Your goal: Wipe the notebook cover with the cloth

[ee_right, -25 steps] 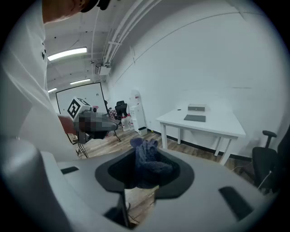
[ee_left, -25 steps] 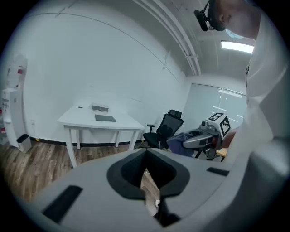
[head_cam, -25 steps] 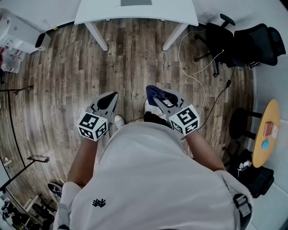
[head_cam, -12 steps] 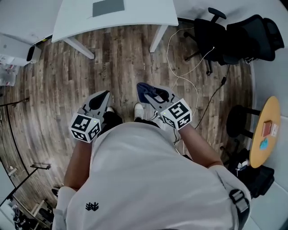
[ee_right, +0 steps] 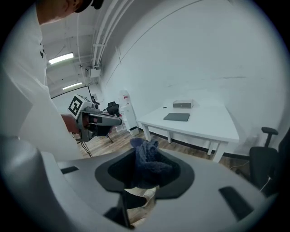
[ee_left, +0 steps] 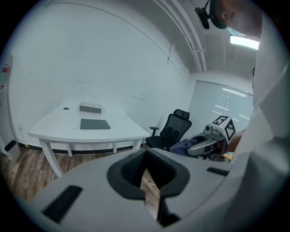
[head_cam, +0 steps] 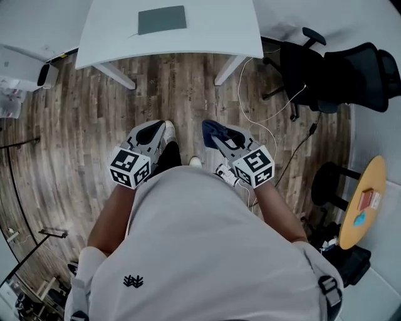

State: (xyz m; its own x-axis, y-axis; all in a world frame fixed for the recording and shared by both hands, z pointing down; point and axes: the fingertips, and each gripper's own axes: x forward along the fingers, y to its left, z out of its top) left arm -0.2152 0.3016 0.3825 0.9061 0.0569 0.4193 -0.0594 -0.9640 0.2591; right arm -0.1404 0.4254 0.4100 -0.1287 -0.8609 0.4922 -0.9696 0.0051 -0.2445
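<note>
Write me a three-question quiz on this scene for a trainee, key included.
1. True or false: the cloth lies on the white table.
2. Where is the notebook? A: on the table. B: on the floor. C: on the office chair.
3. Fill in: the right gripper is shut on the ____, while the left gripper holds nothing.
Key: 1 false; 2 A; 3 cloth.
</note>
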